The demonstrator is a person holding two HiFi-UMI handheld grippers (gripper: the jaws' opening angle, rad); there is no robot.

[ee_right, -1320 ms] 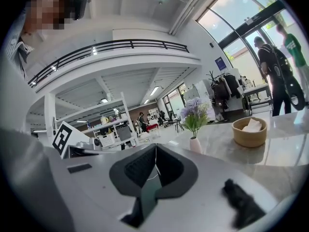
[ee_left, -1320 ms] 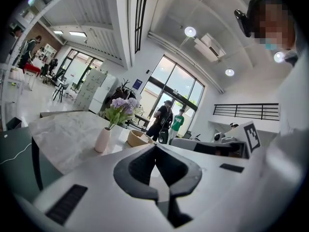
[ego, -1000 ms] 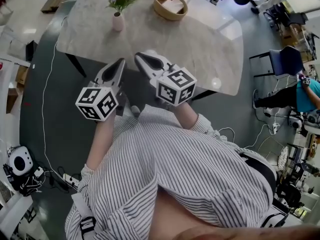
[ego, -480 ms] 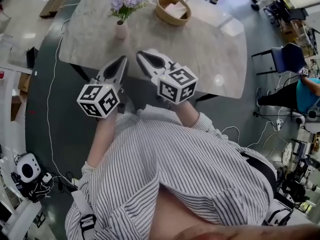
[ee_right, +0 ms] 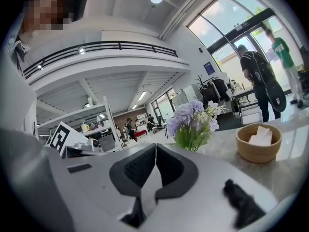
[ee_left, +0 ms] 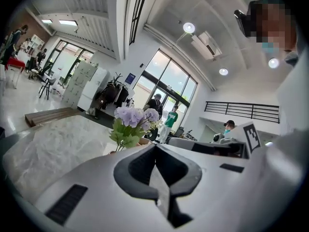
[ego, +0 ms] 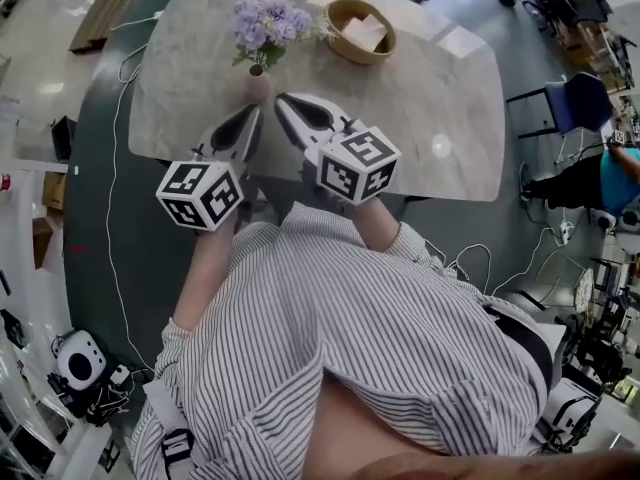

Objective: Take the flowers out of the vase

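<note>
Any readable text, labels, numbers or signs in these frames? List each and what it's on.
No words or numbers can be read anywhere.
Black-and-white square patterns only, no letters: left marker cube, right marker cube.
Too small to read: blue wall sign beside the glass doors.

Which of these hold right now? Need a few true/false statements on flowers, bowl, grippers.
1. The flowers stand in the vase on the table. True.
2. The left gripper and the right gripper are both shut with nothing between the jaws. True.
3. The wooden bowl is empty. False: the bowl holds a pale folded thing.
4. The vase lies tipped over. False: it stands upright.
</note>
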